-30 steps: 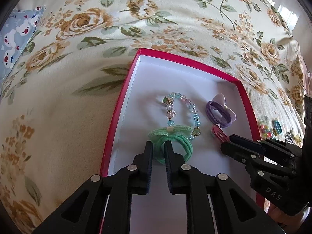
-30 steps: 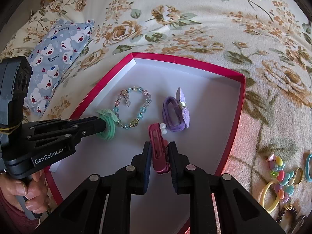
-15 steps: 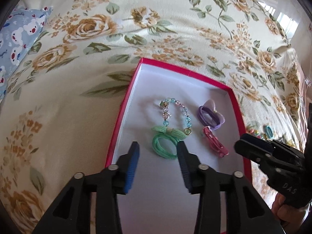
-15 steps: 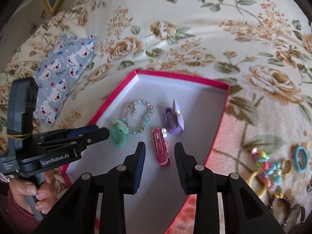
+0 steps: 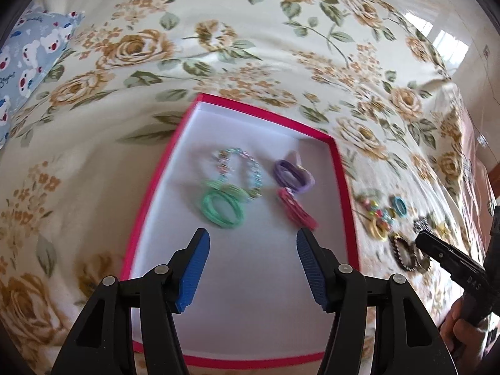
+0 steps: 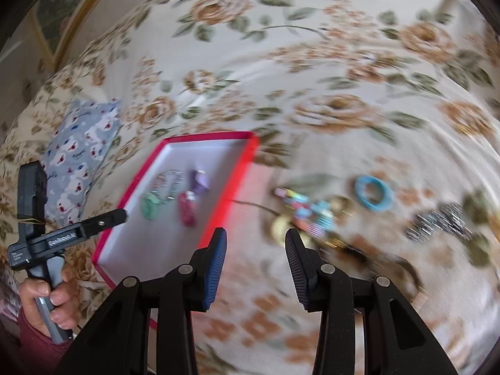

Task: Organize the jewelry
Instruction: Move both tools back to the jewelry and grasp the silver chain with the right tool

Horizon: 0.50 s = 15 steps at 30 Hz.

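Left gripper (image 5: 250, 243) hangs over the near part of the red-rimmed box (image 5: 150, 193), jaws apart and opening, nothing between the blue pads (image 5: 192, 272). Right gripper (image 6: 255, 243) sits outside the box, off its right rim above the floral bedspread (image 6: 281, 72), jaws likewise apart and opening, empty.

Inside the box, nearest the left gripper, lies the green hair tie (image 5: 222, 207), flat. To its right, the pink hair clip (image 5: 297, 211) lies flat, its long axis running diagonally from the box's near right toward its middle. Beyond these rest the beaded bracelet (image 5: 240, 168) and the purple hair tie (image 5: 292, 173).

Right of the box, on the bedspread, loose pieces lie scattered, including a blue ring (image 6: 373, 193); that view is blurred. Left of the box sits a blue bear-print pillow (image 6: 79, 150).
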Each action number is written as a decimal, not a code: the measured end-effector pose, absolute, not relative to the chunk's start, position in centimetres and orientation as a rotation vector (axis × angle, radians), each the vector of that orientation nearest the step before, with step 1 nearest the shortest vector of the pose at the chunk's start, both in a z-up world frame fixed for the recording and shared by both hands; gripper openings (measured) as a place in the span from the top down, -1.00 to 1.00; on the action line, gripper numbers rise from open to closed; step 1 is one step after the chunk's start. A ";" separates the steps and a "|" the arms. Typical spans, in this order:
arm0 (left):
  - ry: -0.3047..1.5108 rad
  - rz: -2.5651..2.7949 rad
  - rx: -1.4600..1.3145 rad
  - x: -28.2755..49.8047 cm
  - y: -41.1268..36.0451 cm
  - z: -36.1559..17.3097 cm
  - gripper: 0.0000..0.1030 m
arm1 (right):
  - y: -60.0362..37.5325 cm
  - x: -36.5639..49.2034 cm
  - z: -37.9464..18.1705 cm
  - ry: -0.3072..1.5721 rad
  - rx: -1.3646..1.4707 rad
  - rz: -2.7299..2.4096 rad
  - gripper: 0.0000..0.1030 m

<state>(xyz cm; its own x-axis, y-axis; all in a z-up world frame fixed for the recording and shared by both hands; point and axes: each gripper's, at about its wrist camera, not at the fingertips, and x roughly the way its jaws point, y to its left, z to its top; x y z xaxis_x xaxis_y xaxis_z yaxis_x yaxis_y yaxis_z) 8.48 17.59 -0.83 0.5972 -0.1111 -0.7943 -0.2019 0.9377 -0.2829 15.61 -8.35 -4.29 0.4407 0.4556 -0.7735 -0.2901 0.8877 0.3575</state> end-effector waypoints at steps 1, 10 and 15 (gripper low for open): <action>0.935 0.043 -0.364 8.4 17.2 -0.7 -0.12 | -9.5 15.3 -4.3 1.014 0.190 0.443 0.17; 0.957 -0.057 -0.304 9.0 13.0 -0.1 -0.17 | -17.5 12.8 -4.2 0.999 0.254 0.278 0.03; 0.970 -0.098 -0.262 9.9 10.7 0.1 -0.19 | -19.9 12.2 -4.4 0.991 0.286 0.230 0.02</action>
